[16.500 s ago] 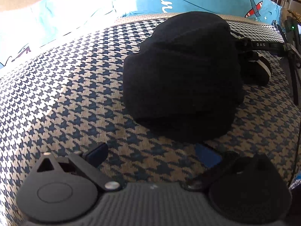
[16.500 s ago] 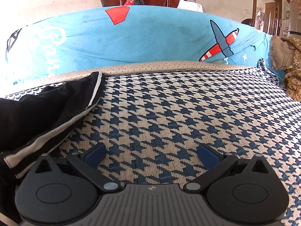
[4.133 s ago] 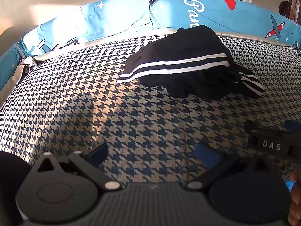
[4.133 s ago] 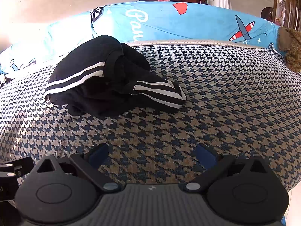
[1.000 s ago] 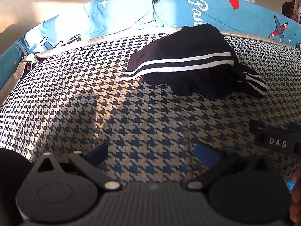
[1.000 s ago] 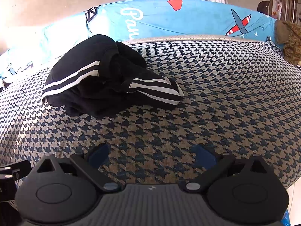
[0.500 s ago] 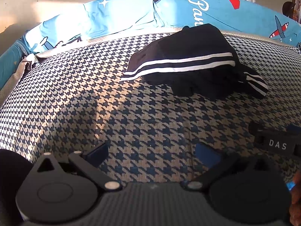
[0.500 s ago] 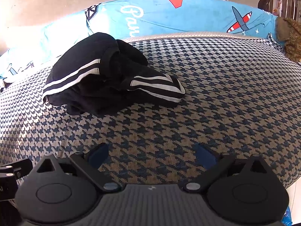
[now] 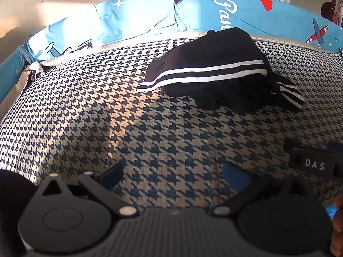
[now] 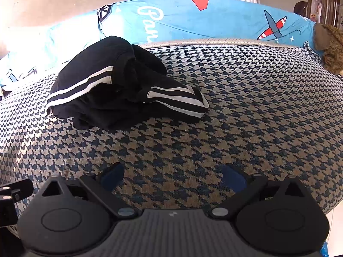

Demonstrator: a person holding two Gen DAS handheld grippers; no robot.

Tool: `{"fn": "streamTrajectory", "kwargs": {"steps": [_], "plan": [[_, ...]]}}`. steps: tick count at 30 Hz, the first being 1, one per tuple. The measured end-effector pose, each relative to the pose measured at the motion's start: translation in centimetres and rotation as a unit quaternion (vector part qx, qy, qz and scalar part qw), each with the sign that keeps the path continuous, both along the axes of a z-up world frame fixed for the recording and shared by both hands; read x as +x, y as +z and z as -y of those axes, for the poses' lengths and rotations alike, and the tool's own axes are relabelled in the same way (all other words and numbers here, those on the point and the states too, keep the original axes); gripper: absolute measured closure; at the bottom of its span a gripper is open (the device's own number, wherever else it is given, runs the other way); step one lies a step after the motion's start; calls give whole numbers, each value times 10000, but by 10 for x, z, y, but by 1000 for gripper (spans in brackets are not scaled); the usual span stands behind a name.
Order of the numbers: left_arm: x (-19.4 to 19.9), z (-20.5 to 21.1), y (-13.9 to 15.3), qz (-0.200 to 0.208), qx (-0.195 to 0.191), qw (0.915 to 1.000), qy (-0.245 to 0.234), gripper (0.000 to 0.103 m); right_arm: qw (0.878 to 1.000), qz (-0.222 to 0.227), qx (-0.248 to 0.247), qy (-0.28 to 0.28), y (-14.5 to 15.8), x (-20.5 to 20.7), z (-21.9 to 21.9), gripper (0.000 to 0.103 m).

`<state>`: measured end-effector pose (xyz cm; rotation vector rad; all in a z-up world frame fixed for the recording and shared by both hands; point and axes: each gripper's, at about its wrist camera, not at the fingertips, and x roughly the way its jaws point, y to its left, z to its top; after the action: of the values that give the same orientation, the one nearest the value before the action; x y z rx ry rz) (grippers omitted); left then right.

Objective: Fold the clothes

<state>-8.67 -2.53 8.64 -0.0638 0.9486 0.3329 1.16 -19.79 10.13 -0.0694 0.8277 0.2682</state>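
Both left gripper [image 9: 172, 172] and right gripper [image 10: 172, 174] spread wide, holding nothing, near black clothes [image 10: 120, 92]; might grab just 1 layer, messing up the fold.

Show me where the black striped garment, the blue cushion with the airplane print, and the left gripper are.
black striped garment [image 10: 90, 79], right wrist view, on its upper black panel.
blue airplane cushion [image 10: 225, 19], right wrist view, on plain blue fabric.
left gripper [image 9: 173, 173], left wrist view, midway between its open fingertips.

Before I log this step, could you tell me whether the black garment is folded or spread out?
Folded: the black garment sits as a compact, layered bundle on the checked cover, its white stripes doubled over.
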Motion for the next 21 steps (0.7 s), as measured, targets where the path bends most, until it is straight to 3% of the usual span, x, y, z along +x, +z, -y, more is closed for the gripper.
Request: {"fn": "streamTrajectory", "kwargs": {"steps": [21], "plan": [[0,0,-1,-27,-32,10000,-6,0,9998,16,-159,70,-2,-1,-3,3]]}}
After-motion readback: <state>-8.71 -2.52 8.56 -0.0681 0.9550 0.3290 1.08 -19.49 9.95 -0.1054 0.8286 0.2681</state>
